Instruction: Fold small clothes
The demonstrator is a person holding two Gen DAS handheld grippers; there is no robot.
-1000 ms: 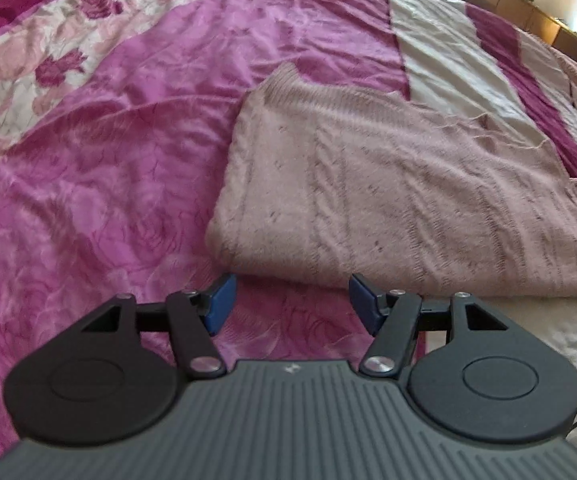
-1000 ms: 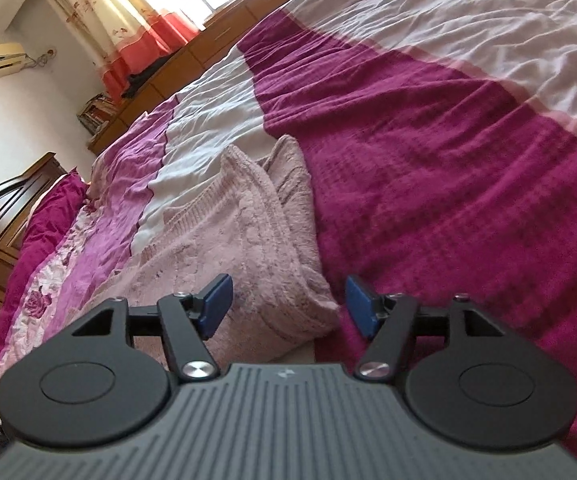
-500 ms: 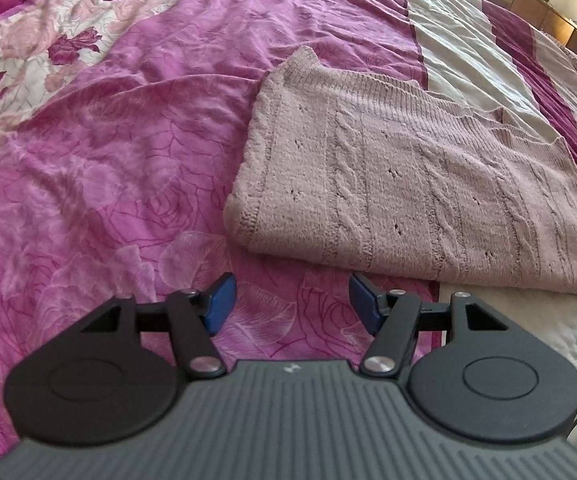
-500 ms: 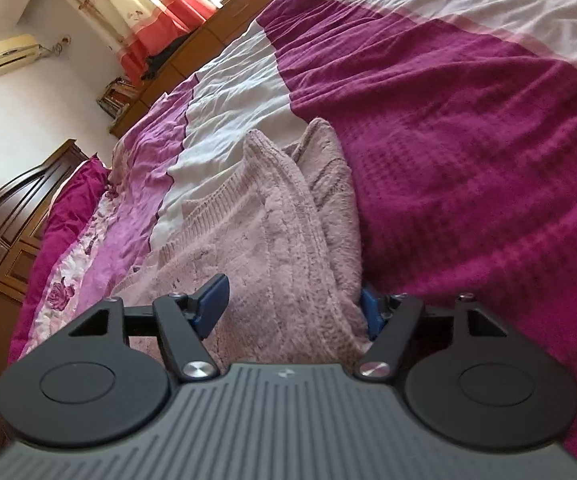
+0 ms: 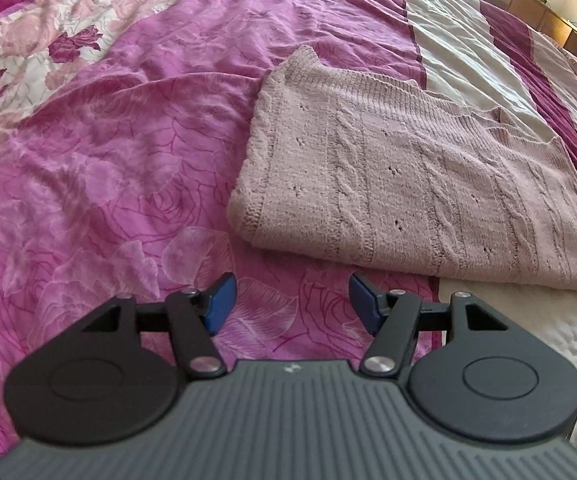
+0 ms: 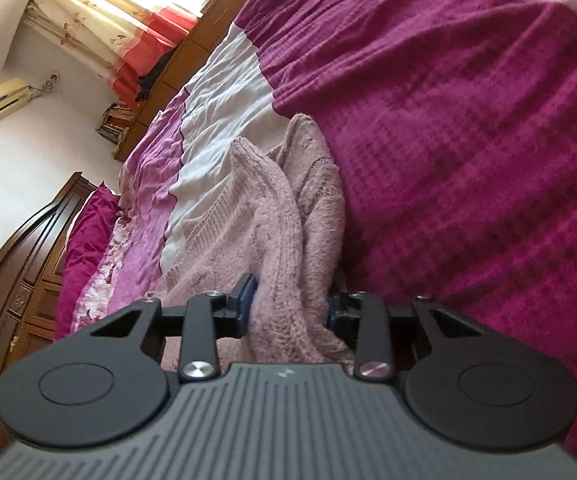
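A pink cable-knit sweater (image 5: 408,184) lies folded flat on the bed. My left gripper (image 5: 292,304) hovers open over the bedspread just short of the sweater's near edge, with nothing between its blue pads. In the right wrist view the sweater's (image 6: 272,216) end is bunched into a raised fold. My right gripper (image 6: 288,304) has its jaws closing on that fold, and both pads press into the knit. The right pad is mostly hidden by the fabric.
The bedspread (image 5: 108,184) is pink with roses, with white and dark magenta bands (image 6: 468,140) to the right. A wooden headboard (image 6: 20,264) stands at the left. Curtains (image 6: 100,28) and a low wooden cabinet (image 6: 192,48) lie beyond the bed.
My right gripper slid forward over the sweater's end and its jaws closed around the bunched fold. In the left wrist view the sweater's near edge now sits a little farther from the fingers.
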